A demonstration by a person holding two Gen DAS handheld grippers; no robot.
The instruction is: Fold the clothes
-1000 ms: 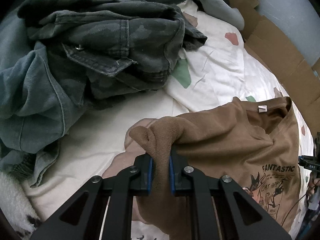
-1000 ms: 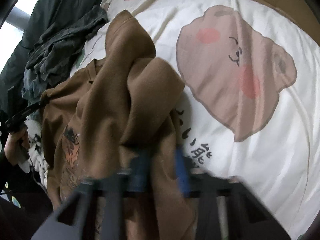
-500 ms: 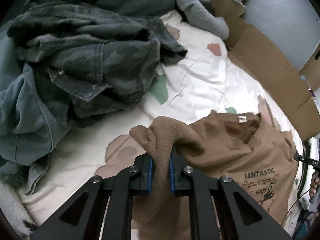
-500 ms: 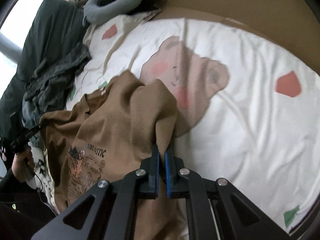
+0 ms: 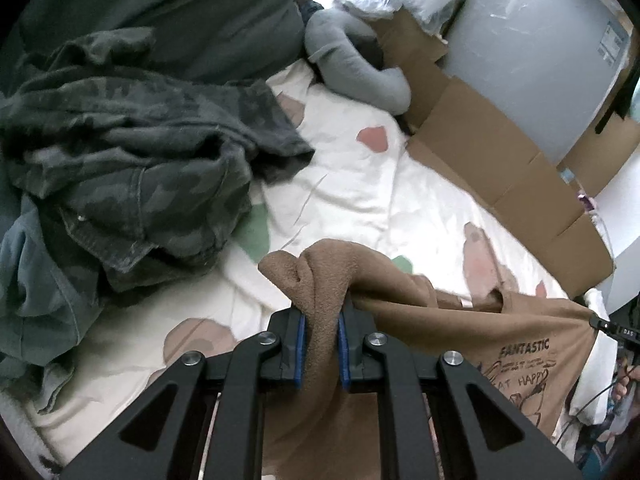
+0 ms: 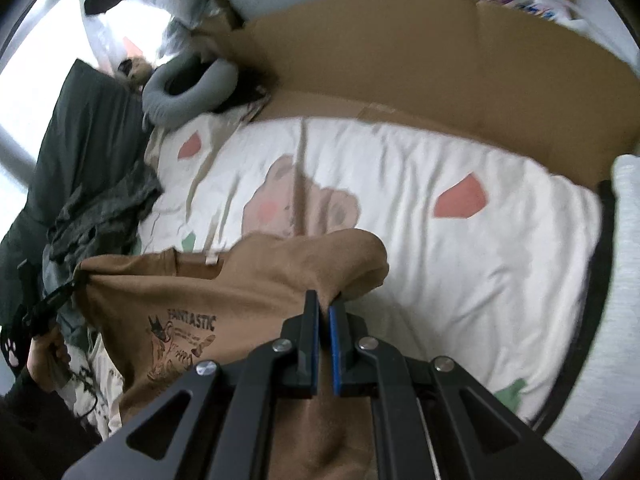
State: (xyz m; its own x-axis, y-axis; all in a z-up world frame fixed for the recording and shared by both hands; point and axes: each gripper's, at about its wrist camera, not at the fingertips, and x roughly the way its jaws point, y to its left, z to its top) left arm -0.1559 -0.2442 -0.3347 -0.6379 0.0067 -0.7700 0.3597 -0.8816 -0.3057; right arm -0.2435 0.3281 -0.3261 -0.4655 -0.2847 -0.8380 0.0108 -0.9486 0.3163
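Bed w/ cartoon-print white cover (image 6: 460, 264), cardboard (image 6: 420, 60) along edge, bright window (image 6: 24, 40) far left.

Left wrist view: mounted behind the left gripper (image 5: 322, 338), angled steeply down at the bedsheet (image 5: 352, 184), close in. Right wrist view: behind the right gripper (image 6: 324, 334), likewise tilted down, close. Shared: brown T-shirt (image 5: 520, 344) (image 6: 256, 292), grey neck pillow (image 5: 360, 76) (image 6: 184, 92), cardboard (image 5: 500, 160) (image 6: 400, 68), camouflage pile (image 5: 132, 160) (image 6: 104, 208)

Grey neck pillow (image 5: 360, 68) beside flattened cardboard (image 5: 500, 168).
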